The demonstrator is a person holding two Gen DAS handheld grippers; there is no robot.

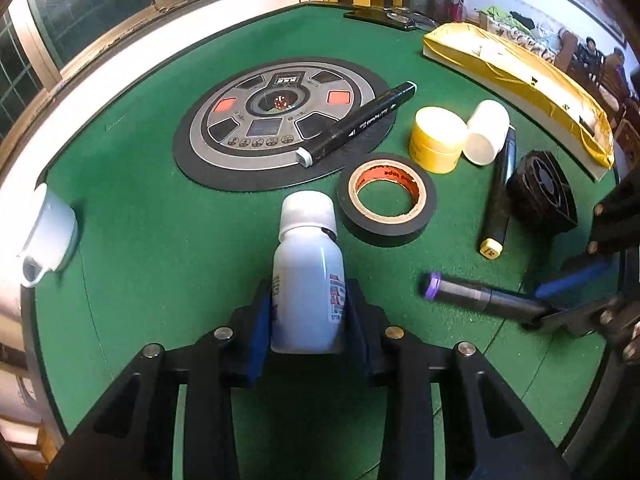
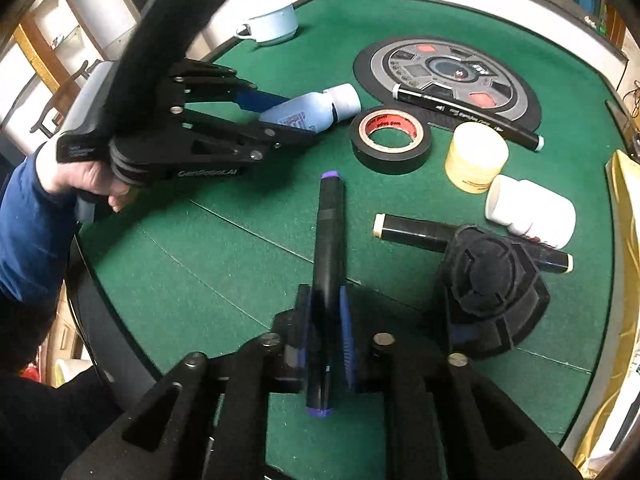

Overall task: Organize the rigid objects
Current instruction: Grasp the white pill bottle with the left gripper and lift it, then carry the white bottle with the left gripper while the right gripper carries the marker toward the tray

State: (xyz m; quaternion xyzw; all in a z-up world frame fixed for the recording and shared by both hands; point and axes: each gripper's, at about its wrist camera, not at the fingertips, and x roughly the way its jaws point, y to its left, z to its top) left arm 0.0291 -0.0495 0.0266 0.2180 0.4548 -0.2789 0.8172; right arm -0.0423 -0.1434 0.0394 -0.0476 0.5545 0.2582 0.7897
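My left gripper is shut on a pale blue bottle with a white cap, held above the green table; it also shows in the right wrist view. My right gripper is shut on a black marker with purple ends, seen at the right of the left wrist view. On the felt lie a roll of black tape, a yellow jar, a white bottle on its side, two more black markers and a black fan.
A round grey dice panel sits in the middle of the green table. A white cup stands at the left edge. A long box wrapped in yellow lies along the far right edge.
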